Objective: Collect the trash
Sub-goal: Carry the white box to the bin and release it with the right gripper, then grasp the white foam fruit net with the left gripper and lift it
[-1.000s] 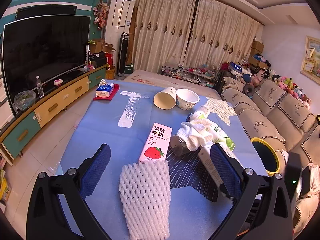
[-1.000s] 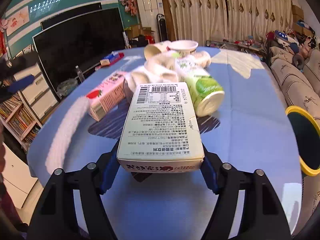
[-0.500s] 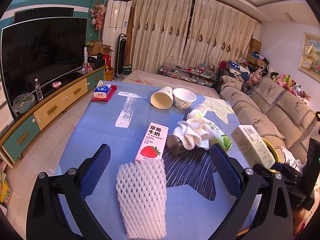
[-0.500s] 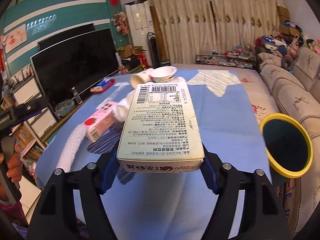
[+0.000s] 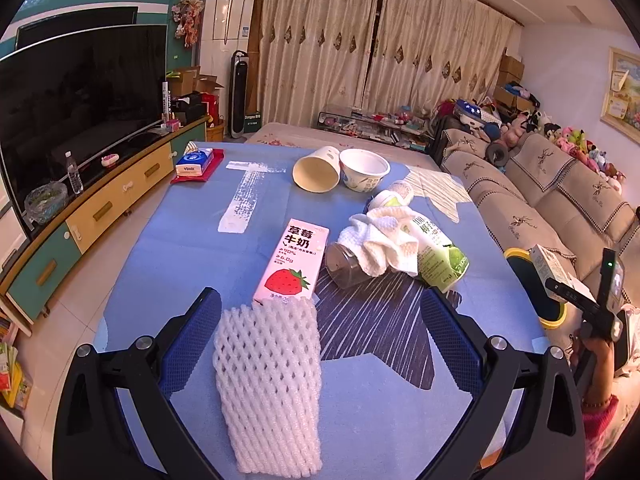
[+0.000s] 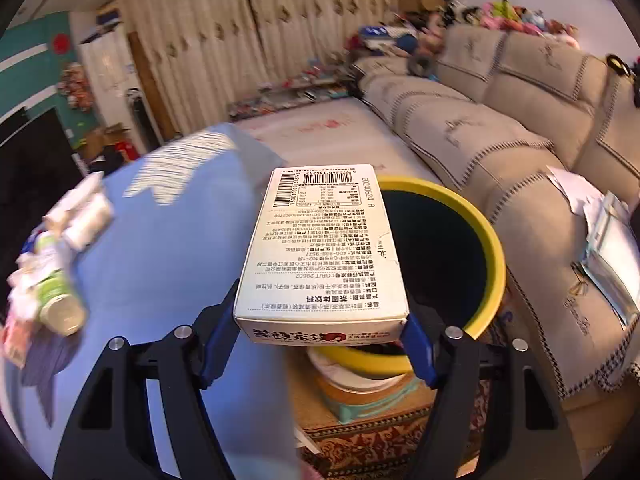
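Note:
My right gripper [image 6: 320, 320] is shut on a white carton [image 6: 324, 248] with a barcode, held over the near rim of a yellow-rimmed bin [image 6: 472, 236] beside the table. In the left wrist view the same carton [image 5: 550, 266] and right gripper [image 5: 560, 284] show at the far right, by the bin [image 5: 554, 322]. My left gripper [image 5: 320, 316] is open above the blue table [image 5: 192, 248]. A white foam net sleeve [image 5: 268, 380] lies between its fingers. Beyond lie a pink strawberry milk carton [image 5: 294, 266], a clear jar [image 5: 344, 268], a white cloth [image 5: 380, 240] and a green bottle [image 5: 438, 254].
A paper cup [image 5: 316, 168] and a white bowl [image 5: 364, 170] lie at the table's far side, a tissue pack [image 5: 194, 162] at its far left. A beige sofa [image 6: 520, 152] runs along the right. A TV and a low cabinet [image 5: 100, 200] line the left wall.
My right gripper has carried the carton off the table to the right, over the bin's rim, rolling as it went. The left gripper has shifted slightly over the foam net.

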The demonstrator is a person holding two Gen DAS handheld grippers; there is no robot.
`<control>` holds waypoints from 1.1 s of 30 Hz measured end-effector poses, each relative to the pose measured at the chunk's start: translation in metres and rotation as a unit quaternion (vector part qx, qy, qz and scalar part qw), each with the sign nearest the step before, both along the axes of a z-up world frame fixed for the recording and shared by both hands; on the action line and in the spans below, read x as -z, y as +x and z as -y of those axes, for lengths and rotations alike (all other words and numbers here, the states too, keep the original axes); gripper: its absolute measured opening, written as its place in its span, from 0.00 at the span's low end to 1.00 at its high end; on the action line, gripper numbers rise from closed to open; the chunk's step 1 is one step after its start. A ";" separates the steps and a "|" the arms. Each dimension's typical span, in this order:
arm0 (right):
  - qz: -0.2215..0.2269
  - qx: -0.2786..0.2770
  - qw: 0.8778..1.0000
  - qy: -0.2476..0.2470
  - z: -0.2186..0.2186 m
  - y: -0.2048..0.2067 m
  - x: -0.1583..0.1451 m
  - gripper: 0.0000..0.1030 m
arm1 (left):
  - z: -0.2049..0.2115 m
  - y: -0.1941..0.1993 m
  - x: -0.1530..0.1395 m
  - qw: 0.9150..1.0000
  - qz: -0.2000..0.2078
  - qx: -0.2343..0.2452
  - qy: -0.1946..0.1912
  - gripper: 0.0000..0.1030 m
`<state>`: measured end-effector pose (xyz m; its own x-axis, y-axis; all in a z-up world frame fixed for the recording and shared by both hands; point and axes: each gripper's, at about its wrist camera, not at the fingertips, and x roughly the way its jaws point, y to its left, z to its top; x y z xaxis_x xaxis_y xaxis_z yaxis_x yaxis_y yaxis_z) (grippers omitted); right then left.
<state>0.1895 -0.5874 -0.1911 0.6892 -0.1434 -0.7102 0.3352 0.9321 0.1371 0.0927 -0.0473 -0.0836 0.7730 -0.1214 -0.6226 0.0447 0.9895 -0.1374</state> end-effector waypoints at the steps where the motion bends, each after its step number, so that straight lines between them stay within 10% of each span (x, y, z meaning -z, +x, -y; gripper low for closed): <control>1: -0.010 0.009 1.000 0.001 0.009 0.007 0.007 0.66 | 0.002 0.001 0.001 1.000 -0.001 0.001 0.002 0.95; 12: -0.067 0.051 0.996 -0.010 0.043 0.045 0.051 0.68 | 0.016 0.013 0.007 1.000 -0.015 0.010 0.012 0.95; 33: 0.020 -0.003 1.000 0.002 -0.017 -0.014 -0.015 0.75 | 0.002 0.004 0.052 0.996 -0.079 -0.001 0.049 0.95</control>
<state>0.1753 -0.5702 -0.1756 0.7183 -0.1359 -0.6823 0.3236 0.9334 0.1547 0.0972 -0.0491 -0.1352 0.6652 -0.0519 -0.7448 0.0279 0.9986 -0.0447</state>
